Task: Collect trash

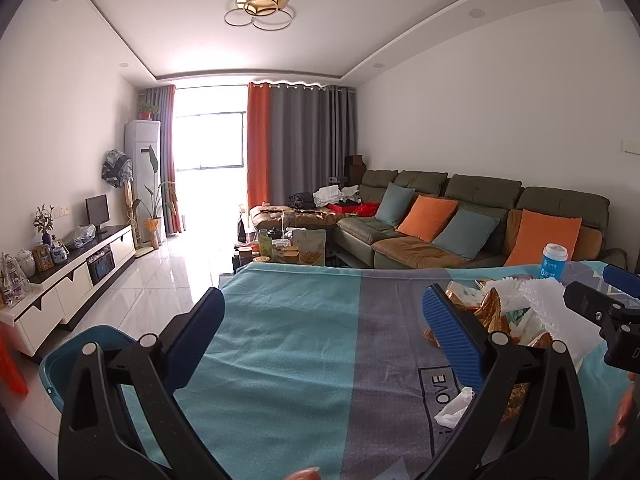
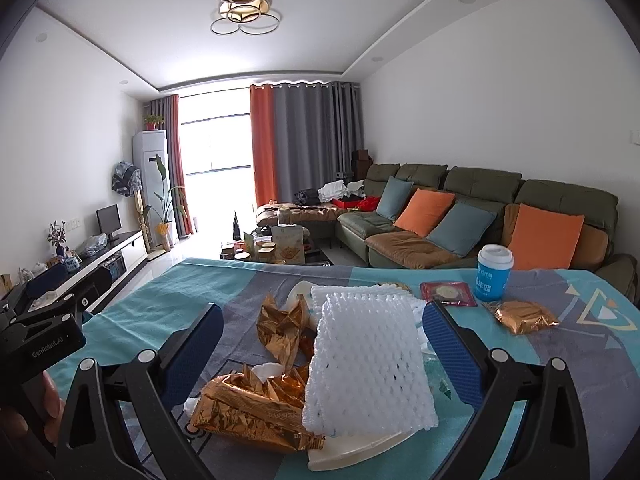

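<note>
I read "LOVE" on the counter (image 1: 280,340) cloth and "GenRobot.AI" on my left tool (image 1: 322,336). Both tools hover, fingers apart; right tool (image 2: 320,344) straddles the wrappers (image 2: 256,412) and foam net (image 2: 368,364).

A: Left gripper (image 1: 322,330) state?
B: Jaws were spread wide, nothing between the pads, pointed level and forward.
A: Right gripper (image 2: 322,344)?
B: Same, wide open and level, nothing clamped. It sat just right of the left one, roughly parallel. A bare fingertip (image 1: 306,473) showed at the left unit's base.
</note>
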